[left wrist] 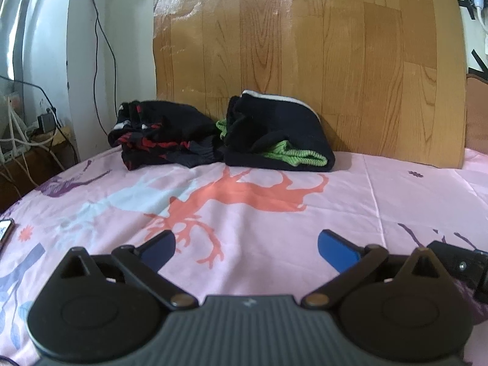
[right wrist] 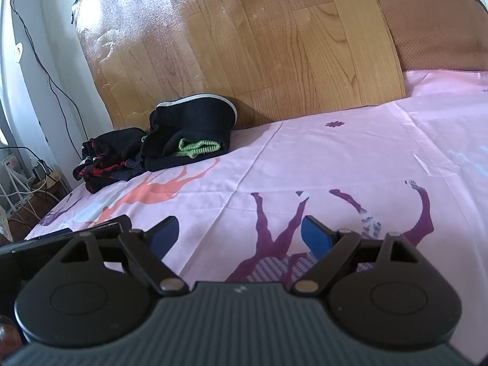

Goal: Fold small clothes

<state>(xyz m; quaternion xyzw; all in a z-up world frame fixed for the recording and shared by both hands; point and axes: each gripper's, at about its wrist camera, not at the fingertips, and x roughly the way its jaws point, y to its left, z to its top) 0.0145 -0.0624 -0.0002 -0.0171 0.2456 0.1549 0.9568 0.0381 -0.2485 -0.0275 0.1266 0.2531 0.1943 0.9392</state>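
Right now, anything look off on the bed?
Two dark clothes sit bunched against the wood-grain board, not folded flat: the black and red garment is crumpled, and the black garment has green fabric spilling out. A phone lies at the sheet's left edge. Both grippers are open and empty.

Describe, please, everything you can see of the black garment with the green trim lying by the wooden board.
The black garment with green trim is a soft, thick-looking dark fabric bundle, loosely folded. A bright green ribbed band shows at its front and left side, and a white stripe runs along its top edge. It lies on the pink printed sheet, close against the wooden board, with its left side touching the black and red garment. Neither gripper touches it.
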